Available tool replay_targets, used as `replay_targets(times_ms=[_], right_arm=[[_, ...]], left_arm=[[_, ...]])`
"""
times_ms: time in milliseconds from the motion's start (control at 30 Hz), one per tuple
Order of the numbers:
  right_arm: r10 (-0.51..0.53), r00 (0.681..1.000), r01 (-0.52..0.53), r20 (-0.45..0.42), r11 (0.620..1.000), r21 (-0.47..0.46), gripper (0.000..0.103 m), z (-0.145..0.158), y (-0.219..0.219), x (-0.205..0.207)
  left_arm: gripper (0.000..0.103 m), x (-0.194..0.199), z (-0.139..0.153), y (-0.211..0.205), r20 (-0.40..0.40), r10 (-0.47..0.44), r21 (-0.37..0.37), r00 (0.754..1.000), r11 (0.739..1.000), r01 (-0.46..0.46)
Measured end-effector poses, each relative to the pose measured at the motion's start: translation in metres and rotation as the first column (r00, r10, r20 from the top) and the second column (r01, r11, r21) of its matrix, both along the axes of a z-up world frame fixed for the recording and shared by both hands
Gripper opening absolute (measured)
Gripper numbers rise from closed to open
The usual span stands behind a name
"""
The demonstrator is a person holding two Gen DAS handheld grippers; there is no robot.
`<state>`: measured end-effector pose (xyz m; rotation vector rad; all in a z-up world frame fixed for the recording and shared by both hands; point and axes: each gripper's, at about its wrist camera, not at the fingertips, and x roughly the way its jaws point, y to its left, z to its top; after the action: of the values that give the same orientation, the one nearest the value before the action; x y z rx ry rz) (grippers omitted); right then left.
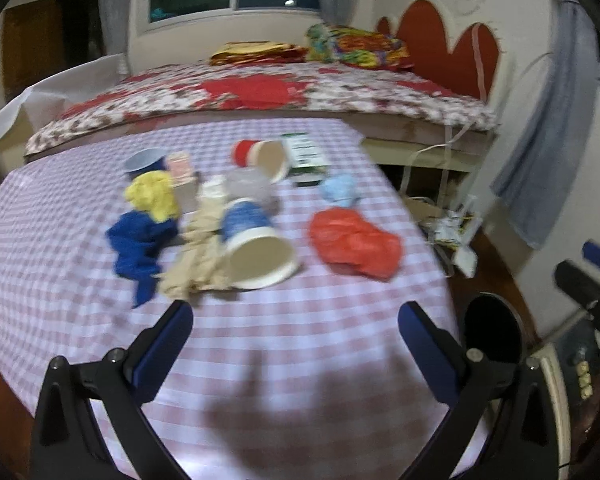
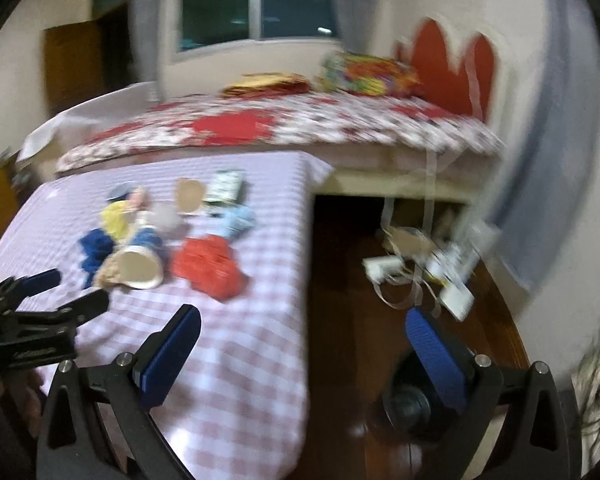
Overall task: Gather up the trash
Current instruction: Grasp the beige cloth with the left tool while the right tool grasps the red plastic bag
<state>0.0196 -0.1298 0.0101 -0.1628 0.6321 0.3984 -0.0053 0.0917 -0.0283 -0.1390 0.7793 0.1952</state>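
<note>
Trash lies on a pink checked tablecloth [image 1: 300,340]: a blue paper cup on its side [image 1: 256,244], a red-banded cup [image 1: 260,158], a red crumpled bag [image 1: 356,246], blue [image 1: 138,246], yellow [image 1: 154,196] and tan [image 1: 198,252] wads, a light blue wad [image 1: 340,190] and a green-white carton [image 1: 306,154]. My left gripper [image 1: 296,324] is open and empty, just short of the blue cup. My right gripper [image 2: 302,334] is open and empty over the table's right edge; the red bag [image 2: 208,266] and the cup [image 2: 140,266] lie ahead to its left.
A dark round bin [image 1: 492,332] stands on the floor right of the table, also under the right gripper [image 2: 408,404]. A bed with a floral cover [image 1: 260,94] stands behind the table. Cables and white boxes [image 2: 428,272] litter the brown floor.
</note>
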Motion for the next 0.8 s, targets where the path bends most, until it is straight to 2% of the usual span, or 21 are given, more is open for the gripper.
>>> replay_targets(times_ms=[167, 300, 367, 567, 633, 700, 800], right_arm=[[0.127, 0.992, -0.128, -0.022, 0.989, -0.071, 0.103, -0.009, 0.049, 0.018], [0.152, 0.987, -0.157, -0.057, 0.982, -0.106, 0.103, -0.019, 0.074, 0.031], [0.168, 0.982, -0.176, -0.082, 0.979, -0.101, 0.103, -0.024, 0.083, 0.039], [0.176, 0.971, -0.186, -0.164, 0.981, -0.05, 0.103, -0.042, 0.096, 0.066], [0.185, 0.968, -0.197, -0.17, 0.979, -0.057, 0.097, -0.046, 0.102, 0.075], [0.193, 0.964, -0.21, -0.183, 0.975, -0.076, 0.084, -0.053, 0.109, 0.084], [0.202, 0.957, -0.223, -0.208, 0.971, -0.082, 0.083, -0.063, 0.116, 0.096]], left_arm=[[0.103, -0.002, -0.008, 0.047, -0.013, 0.097, 0.012, 0.995, 0.995, -0.096], [0.103, -0.002, -0.015, 0.079, -0.01, 0.134, -0.013, 0.991, 0.991, -0.134], [0.102, 0.003, -0.023, 0.09, -0.035, 0.134, -0.013, 0.99, 0.991, -0.135], [0.079, 0.025, -0.046, 0.105, -0.094, 0.087, -0.076, 0.992, 0.993, -0.094], [0.074, 0.031, -0.048, 0.102, -0.093, 0.064, -0.079, 0.994, 0.994, -0.072], [0.072, 0.04, -0.052, 0.102, -0.1, 0.051, -0.084, 0.994, 0.995, -0.06], [0.066, 0.05, -0.058, 0.106, -0.118, 0.036, -0.099, 0.992, 0.994, -0.048]])
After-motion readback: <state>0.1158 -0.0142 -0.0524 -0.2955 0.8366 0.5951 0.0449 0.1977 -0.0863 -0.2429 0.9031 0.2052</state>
